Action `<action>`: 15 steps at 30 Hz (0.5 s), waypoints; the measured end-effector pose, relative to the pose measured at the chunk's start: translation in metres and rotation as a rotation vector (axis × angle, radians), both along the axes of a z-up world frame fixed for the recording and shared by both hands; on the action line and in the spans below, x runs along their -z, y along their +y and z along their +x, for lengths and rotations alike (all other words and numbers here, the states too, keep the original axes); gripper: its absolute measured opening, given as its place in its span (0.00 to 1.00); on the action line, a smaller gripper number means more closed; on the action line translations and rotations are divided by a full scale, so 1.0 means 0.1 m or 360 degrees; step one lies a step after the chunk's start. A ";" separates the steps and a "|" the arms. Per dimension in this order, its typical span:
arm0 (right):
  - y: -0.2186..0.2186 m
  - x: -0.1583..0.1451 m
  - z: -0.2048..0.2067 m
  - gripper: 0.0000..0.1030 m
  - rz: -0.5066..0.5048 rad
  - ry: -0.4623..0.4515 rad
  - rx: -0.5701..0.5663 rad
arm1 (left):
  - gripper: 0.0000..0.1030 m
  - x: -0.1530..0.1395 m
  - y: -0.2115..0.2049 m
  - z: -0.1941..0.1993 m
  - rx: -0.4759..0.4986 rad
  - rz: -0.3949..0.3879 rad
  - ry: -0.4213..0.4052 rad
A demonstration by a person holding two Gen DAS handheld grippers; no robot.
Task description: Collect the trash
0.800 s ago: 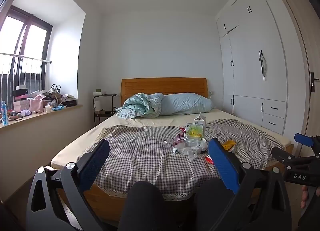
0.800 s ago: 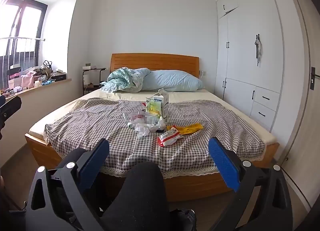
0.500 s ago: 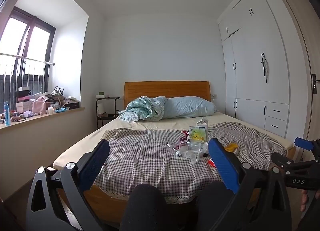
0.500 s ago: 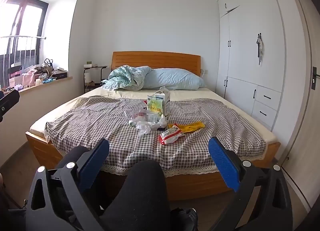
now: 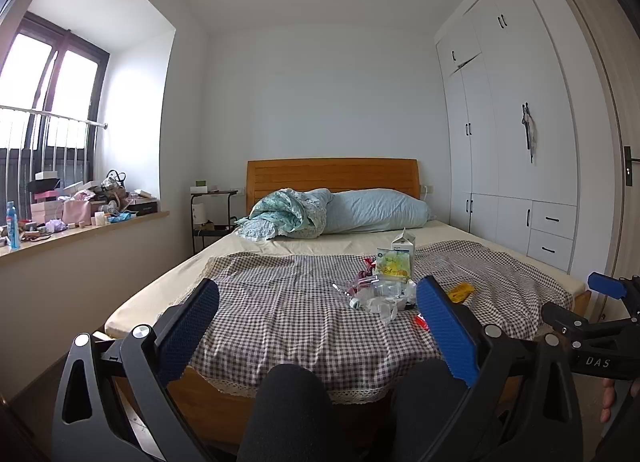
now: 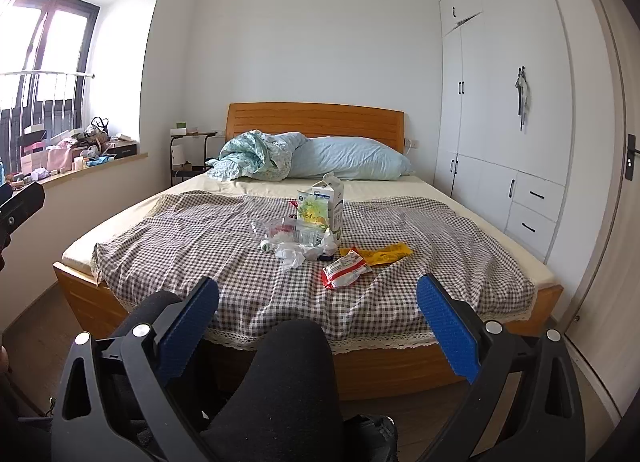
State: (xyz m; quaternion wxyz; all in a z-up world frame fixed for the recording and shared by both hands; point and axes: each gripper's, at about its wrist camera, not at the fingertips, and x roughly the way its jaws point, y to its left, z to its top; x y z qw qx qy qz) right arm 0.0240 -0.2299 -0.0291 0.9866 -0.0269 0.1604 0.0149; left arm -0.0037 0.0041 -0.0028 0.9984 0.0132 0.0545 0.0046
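Mid-bed, toward the foot edge, trash (image 6: 316, 238) sits heaped on the cloth (image 6: 200, 246). Both tongs, left (image 5: 318, 326) and right (image 6: 318, 326), gape, empty, well short. Risk: pinching cloth, toppling the carton (image 6: 334, 202).

My left gripper (image 5: 318, 328) is a black plastic frame with triangular cut-outs, silver screw heads at the pivots and two fingers (image 5: 446, 332) faced with ribbed blue pads. My right gripper (image 6: 318, 328) is built the same; seen from the left camera, its side carries white lettering. My legs wear black trousers (image 6: 280, 390).
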 end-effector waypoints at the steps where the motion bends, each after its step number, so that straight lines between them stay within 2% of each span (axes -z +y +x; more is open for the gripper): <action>1: -0.01 0.00 0.00 0.92 0.0013 0.0001 -0.0005 | 0.93 0.00 0.00 0.00 0.0000 0.0001 0.0000; 4: -0.05 0.01 0.02 0.92 0.0065 0.0016 -0.0002 | 0.93 0.01 -0.01 0.01 0.0000 0.0004 0.0009; 15: -0.05 0.03 0.00 0.92 0.0051 0.0013 -0.0003 | 0.93 0.02 -0.02 0.00 0.0008 0.0012 0.0010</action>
